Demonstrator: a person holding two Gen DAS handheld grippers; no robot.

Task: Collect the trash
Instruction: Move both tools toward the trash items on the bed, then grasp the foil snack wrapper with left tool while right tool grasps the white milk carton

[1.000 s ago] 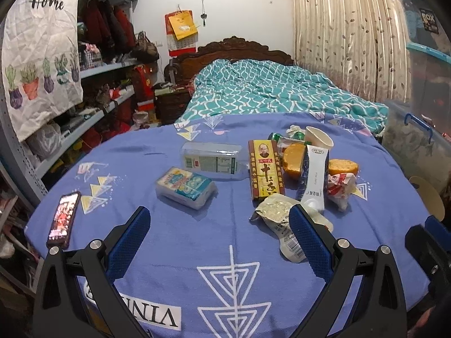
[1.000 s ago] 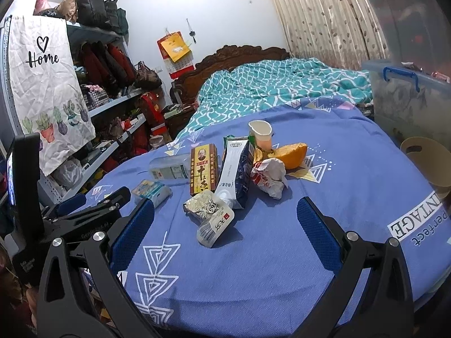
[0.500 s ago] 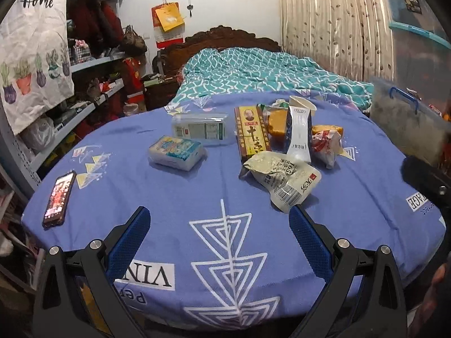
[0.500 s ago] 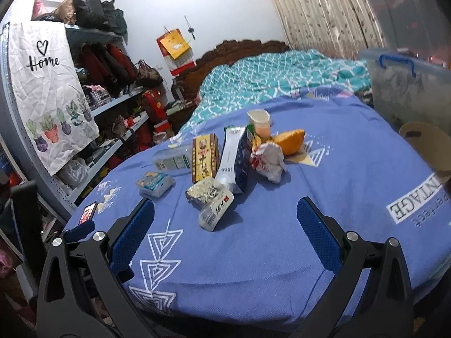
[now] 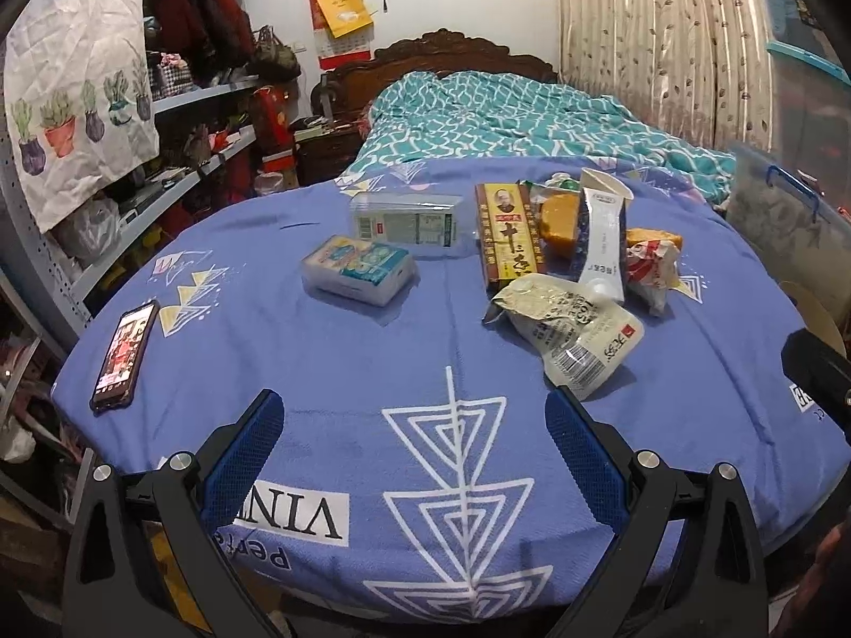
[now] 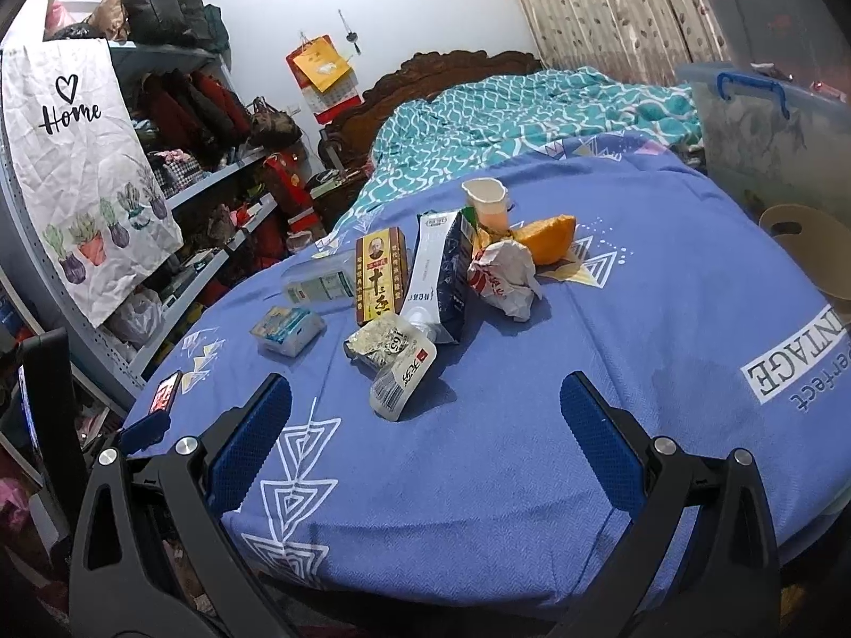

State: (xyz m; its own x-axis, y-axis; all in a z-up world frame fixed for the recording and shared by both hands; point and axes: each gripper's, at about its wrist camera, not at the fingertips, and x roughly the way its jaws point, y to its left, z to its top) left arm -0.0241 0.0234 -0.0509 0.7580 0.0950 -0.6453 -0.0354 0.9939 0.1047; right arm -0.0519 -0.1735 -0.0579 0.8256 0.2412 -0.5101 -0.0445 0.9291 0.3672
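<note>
Left wrist view: milk carton (image 5: 602, 244) lies lengthwise, spout nearest; both grippers (image 5: 415, 441) (image 6: 425, 425) wide.

On your counter (image 5: 330, 372), the phone (image 5: 123, 355) lies at nine o'clock, the tissue pack (image 5: 357, 269) nearer centre. The wrapper pouch (image 5: 572, 335) sits at two, the carton (image 5: 603, 244) behind it; the bed (image 5: 510, 111) lies beyond at twelve.
</note>
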